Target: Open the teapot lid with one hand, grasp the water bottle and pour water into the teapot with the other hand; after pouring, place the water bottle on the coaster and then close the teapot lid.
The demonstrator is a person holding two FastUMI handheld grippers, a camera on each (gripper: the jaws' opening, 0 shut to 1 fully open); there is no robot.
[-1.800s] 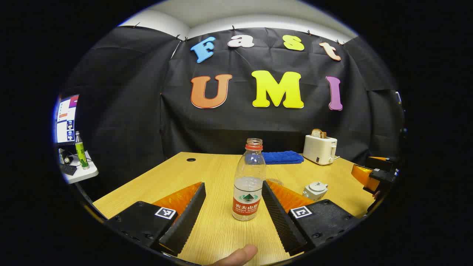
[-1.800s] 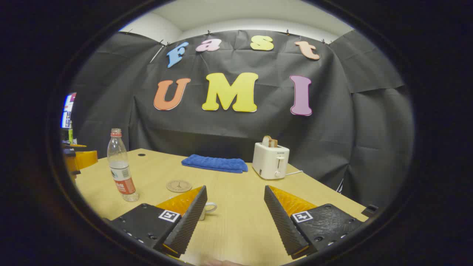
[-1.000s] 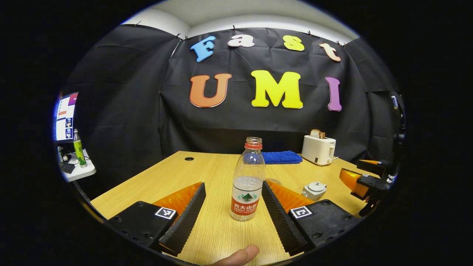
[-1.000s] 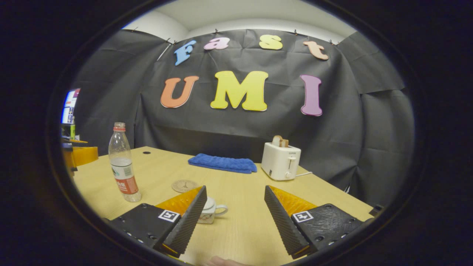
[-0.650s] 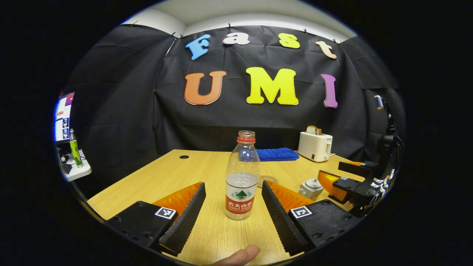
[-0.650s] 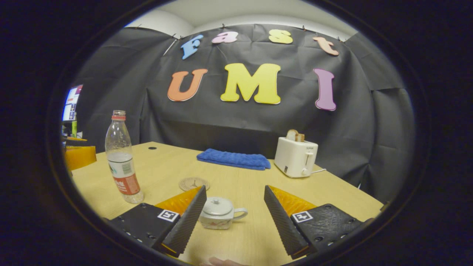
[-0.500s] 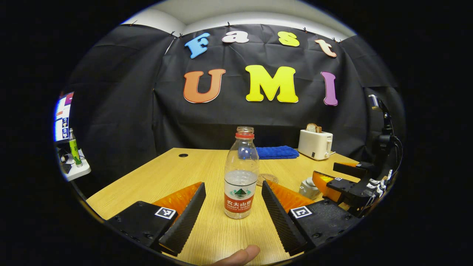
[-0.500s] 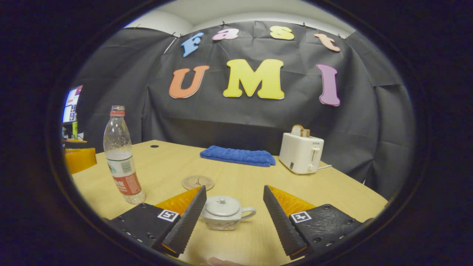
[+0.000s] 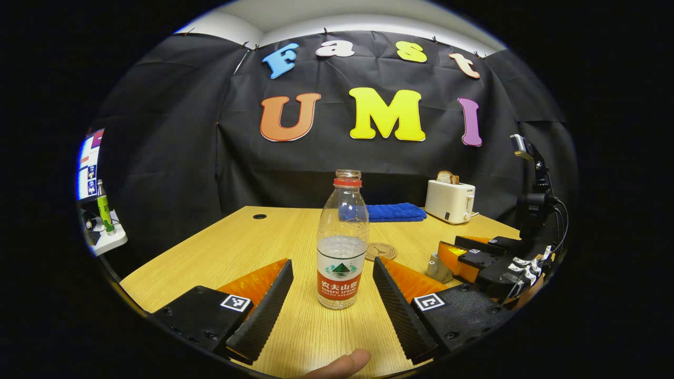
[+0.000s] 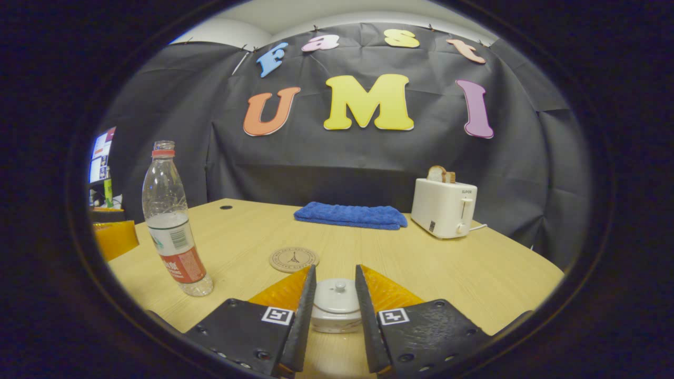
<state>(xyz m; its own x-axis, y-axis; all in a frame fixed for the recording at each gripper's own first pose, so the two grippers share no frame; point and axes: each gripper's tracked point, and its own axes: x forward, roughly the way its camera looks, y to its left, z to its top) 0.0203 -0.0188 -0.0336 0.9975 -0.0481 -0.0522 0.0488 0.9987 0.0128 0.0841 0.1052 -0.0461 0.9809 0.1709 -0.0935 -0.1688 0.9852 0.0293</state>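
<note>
1. Pale wood table [image 10: 474,273] carries everything: the teapot [image 10: 336,315], the bottle [image 10: 174,242], the coaster [image 10: 294,259], a blue towel [image 10: 350,216] and a toaster [image 10: 443,207] at the back.
2. The teapot sits at the near edge of the right gripper view, between the fingers of the right gripper [image 10: 336,287]. Its lid [image 10: 336,295] is on, with the knob pointing up.
3. The right jaws are drawn in tight around the lid. They look to be touching its sides, but I cannot tell whether both fingers truly press on it.
4. The bottle stands upright and uncapped, partly filled, to the left of the teapot and well apart from it. In the left gripper view it is framed between the fingers of the left gripper [image 9: 333,279], whose jaws are wide, released, clear of the bottle [image 9: 342,247] on both sides.
5. The coaster lies bare just behind the teapot.
6. The step in hand is most likely taking the lid. To do it well, seat both fingers evenly on the lid's rim, low enough not to slip off the dome, then lift straight up so the pot does not tip or drag.
7. Hold the lid off to the side, clear of the opening, before the bottle comes over.
8. For the bottle, close on the labelled waist, gently: thin plastic will squeeze, and with no cap it may spill.
</note>
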